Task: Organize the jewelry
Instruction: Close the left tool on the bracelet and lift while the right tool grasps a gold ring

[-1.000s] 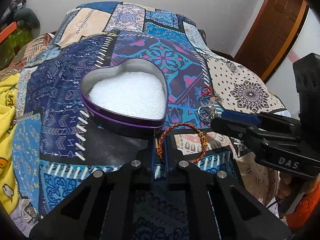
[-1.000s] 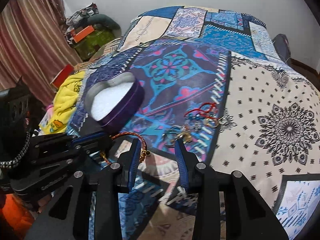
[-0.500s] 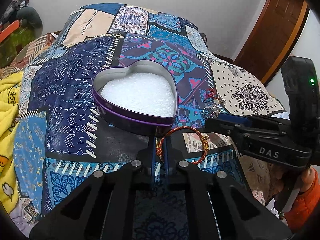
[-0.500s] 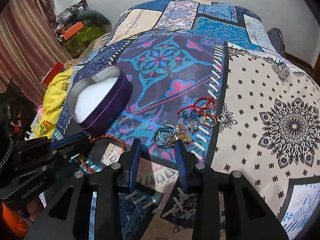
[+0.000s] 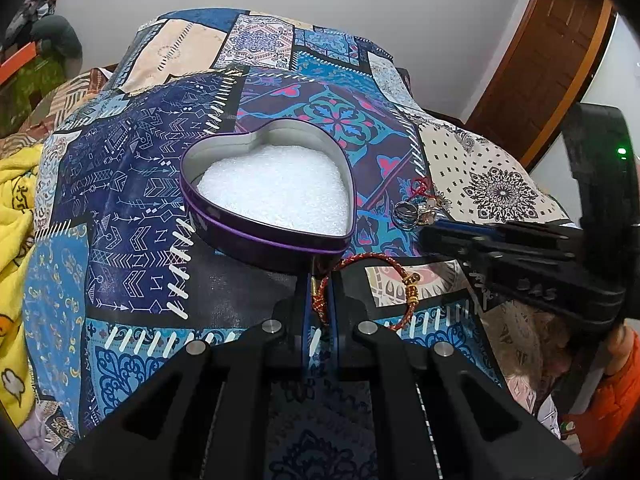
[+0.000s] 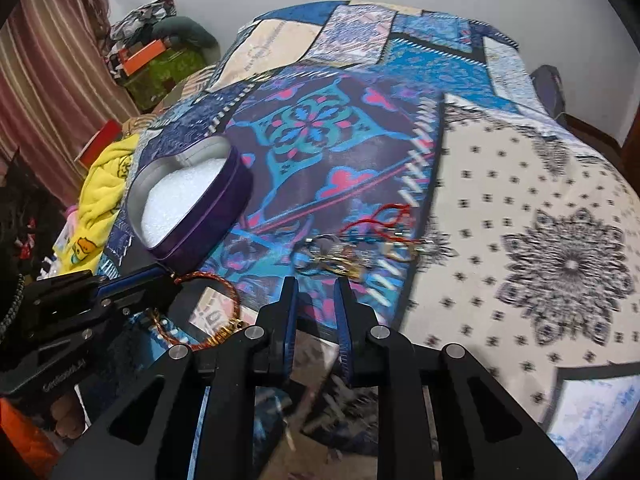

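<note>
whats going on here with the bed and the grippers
Someone is sorting jewelry on a patchwork bedspread with two hand-held grippers. The left gripper is shut on a red and gold bangle, just short of an open heart-shaped tin lined with white foam. The right gripper is open, pointed at a small pile of rings and red cord on the bedspread. The tin holds no jewelry yet.

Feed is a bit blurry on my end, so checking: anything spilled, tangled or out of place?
Nothing spilled. The heart tin sits upright and holds only white padding. The leftover jewelry lies in a tangled heap on the quilt. The left hand-held gripper pinches the red-gold bracelet.
</note>
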The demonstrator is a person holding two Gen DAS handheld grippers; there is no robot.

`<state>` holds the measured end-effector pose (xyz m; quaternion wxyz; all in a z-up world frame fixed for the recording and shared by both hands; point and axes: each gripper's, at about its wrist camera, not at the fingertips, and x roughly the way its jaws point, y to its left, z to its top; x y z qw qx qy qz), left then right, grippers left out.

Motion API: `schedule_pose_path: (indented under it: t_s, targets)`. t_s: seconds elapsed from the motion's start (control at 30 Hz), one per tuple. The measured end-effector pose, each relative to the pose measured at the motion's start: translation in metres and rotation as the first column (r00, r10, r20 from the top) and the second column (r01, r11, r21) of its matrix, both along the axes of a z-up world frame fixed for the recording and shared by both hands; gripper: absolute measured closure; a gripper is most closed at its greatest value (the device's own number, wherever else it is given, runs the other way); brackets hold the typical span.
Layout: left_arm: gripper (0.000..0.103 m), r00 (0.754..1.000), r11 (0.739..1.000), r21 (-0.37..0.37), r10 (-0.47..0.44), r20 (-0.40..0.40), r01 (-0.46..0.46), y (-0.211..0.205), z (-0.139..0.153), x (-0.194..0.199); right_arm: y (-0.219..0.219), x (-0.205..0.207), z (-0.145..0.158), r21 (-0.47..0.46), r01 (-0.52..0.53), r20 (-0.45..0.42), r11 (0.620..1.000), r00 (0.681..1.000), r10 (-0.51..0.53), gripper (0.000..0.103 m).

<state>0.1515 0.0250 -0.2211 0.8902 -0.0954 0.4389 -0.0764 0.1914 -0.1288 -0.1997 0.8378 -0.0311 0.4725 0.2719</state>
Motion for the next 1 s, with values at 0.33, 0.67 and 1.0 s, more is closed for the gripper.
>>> schedule_pose_path:
  t_s: [0.33, 0.67, 1.0]
  targets:
    - [0.096, 1.000, 1.000, 0.027, -0.003, 0.018, 0.002, -0.004, -0.003, 0.002, 0.006, 0.012, -0.010, -0.053, 0.027, 0.031, 0.998, 0.999, -0.025, 0.080]
    - [0.097, 1.000, 0.999, 0.039, -0.004, 0.022, 0.003, -0.006, -0.002, 0.005, 0.005, 0.003, -0.009, -0.051, 0.026, 0.069, 0.998, 0.997, -0.022, 0.084]
    - [0.097, 1.000, 0.999, 0.032, 0.018, 0.017, -0.019, -0.007, 0.010, -0.009, -0.008, -0.016, 0.014, -0.003, 0.050, 0.088, 0.999, 0.995, -0.049, 0.084]
